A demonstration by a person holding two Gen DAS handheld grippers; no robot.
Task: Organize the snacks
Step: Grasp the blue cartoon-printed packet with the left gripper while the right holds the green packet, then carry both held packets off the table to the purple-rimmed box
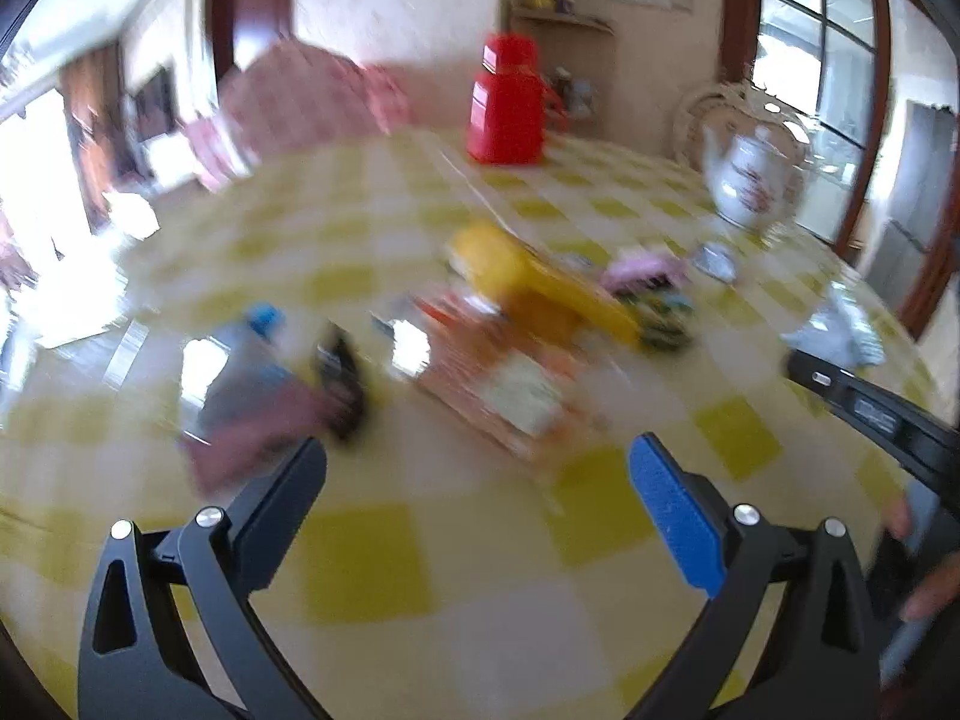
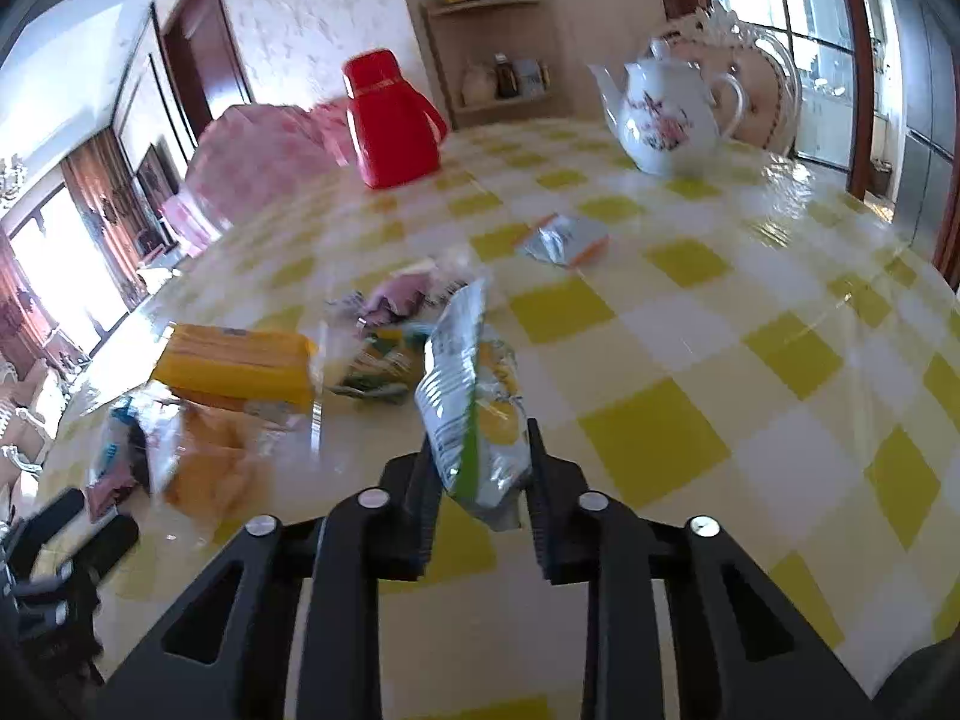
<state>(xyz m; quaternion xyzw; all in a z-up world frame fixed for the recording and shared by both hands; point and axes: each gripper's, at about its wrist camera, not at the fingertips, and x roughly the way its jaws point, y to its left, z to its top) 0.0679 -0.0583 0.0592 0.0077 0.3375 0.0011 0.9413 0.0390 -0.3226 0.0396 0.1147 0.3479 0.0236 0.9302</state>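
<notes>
Left tongs [image 1: 477, 468] agape, right tongs [image 2: 480, 468] clamped.

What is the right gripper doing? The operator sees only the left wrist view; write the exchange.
Observer: The right gripper is shut on a silver-green snack bag.
Operator: Is the bag upright?
Observer: It stands up from the gripper, above the checked table.
Operator: Anything beyond it that I cannot make out?
Observer: A small silver-and-orange packet lies alone, short of the teapot.
</notes>
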